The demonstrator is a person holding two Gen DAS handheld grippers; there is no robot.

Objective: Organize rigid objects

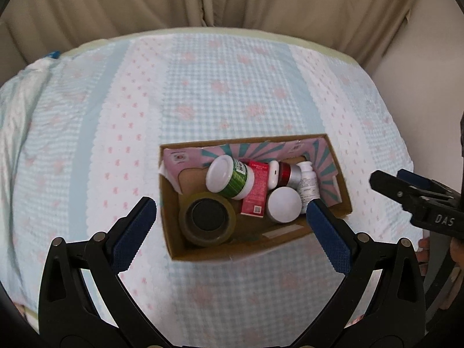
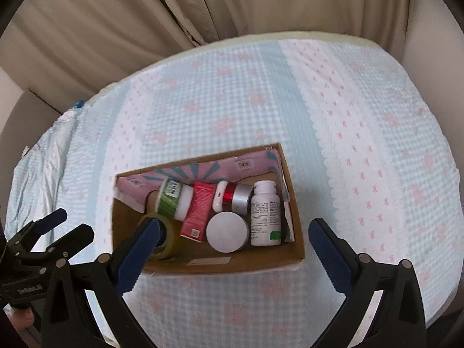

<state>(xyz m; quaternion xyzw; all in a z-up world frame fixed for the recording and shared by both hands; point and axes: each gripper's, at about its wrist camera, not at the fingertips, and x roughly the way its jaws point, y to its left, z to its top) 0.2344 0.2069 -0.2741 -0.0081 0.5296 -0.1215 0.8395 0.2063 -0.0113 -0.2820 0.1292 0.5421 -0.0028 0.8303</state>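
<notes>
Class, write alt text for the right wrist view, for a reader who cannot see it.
An open brown cardboard box on a pale blue checked bedspread holds a clear tape roll, a green-labelled white jar, a red carton, a round white-lidded tin and a white pill bottle. The right hand-held gripper is open and empty above it.

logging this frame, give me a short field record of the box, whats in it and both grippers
surface: checked bedspread
container: open cardboard box on the bedspread
contents: tape roll, green-label bottle, red carton, white round lid jar, white pill bottle, red and silver can
left gripper: open, empty, above the box
right gripper: open, empty, above the box
loose items outside box: none visible
</notes>
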